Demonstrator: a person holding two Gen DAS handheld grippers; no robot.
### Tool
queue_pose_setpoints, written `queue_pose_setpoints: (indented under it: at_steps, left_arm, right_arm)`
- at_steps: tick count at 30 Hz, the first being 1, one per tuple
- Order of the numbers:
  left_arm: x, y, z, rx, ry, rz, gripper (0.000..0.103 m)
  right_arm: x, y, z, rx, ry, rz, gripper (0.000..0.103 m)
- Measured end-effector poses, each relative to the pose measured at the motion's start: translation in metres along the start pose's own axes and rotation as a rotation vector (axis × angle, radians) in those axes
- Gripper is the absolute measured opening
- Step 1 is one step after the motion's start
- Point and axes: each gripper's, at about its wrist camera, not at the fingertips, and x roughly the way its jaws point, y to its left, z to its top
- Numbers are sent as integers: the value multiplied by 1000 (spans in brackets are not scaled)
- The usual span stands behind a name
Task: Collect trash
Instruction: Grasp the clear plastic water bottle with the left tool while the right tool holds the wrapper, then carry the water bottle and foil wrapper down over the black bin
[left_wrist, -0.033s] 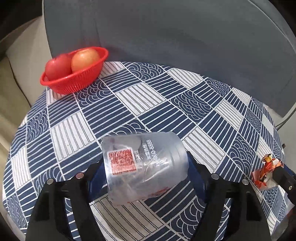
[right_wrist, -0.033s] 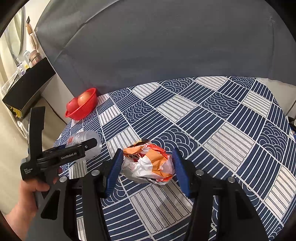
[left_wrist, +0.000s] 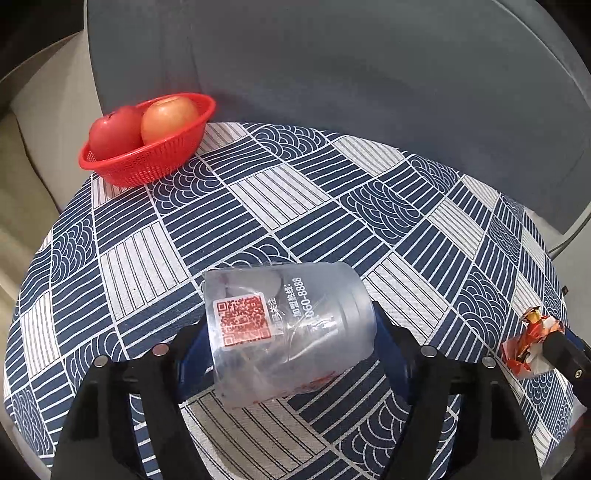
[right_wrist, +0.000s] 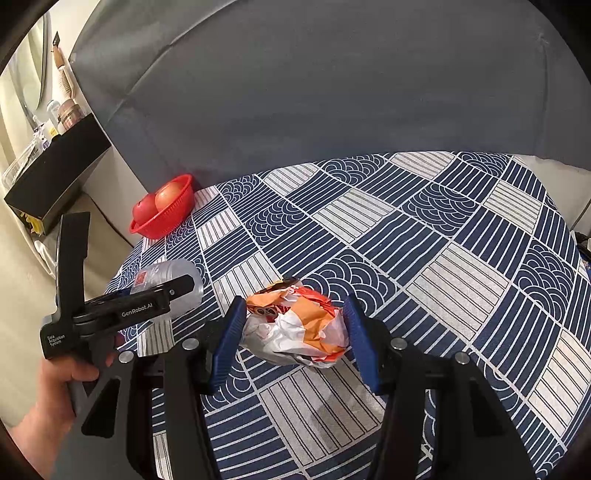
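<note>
A clear plastic cup (left_wrist: 288, 328) with a red QR sticker lies on its side between the blue pads of my left gripper (left_wrist: 290, 343), which is shut on it. The cup also shows in the right wrist view (right_wrist: 166, 275). A crumpled orange and white wrapper (right_wrist: 295, 325) sits between the blue pads of my right gripper (right_wrist: 295, 336), which is closed against its sides. The wrapper also shows at the right edge of the left wrist view (left_wrist: 528, 343).
A red basket (left_wrist: 147, 162) with two apples stands at the table's far left edge, by the grey backdrop (left_wrist: 332, 74). The blue and white patterned tablecloth (right_wrist: 443, 240) covers the round table. A black shelf (right_wrist: 55, 173) with bottles stands off to the left.
</note>
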Motion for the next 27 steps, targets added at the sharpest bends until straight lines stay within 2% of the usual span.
queue_pose_setpoints:
  at_steps: [6, 15, 27]
  left_arm:
    - [-4, 2, -2, 3, -7, -21, 70]
    - [-31, 8, -8, 21, -43, -90, 70]
    - [-83, 37, -41, 45, -102, -209, 70]
  right_arm:
    - [0, 6, -1, -1, 8, -6, 55]
    - [-7, 13, -9, 45, 22, -17, 55]
    - [-29, 39, -34, 89, 11, -47, 55]
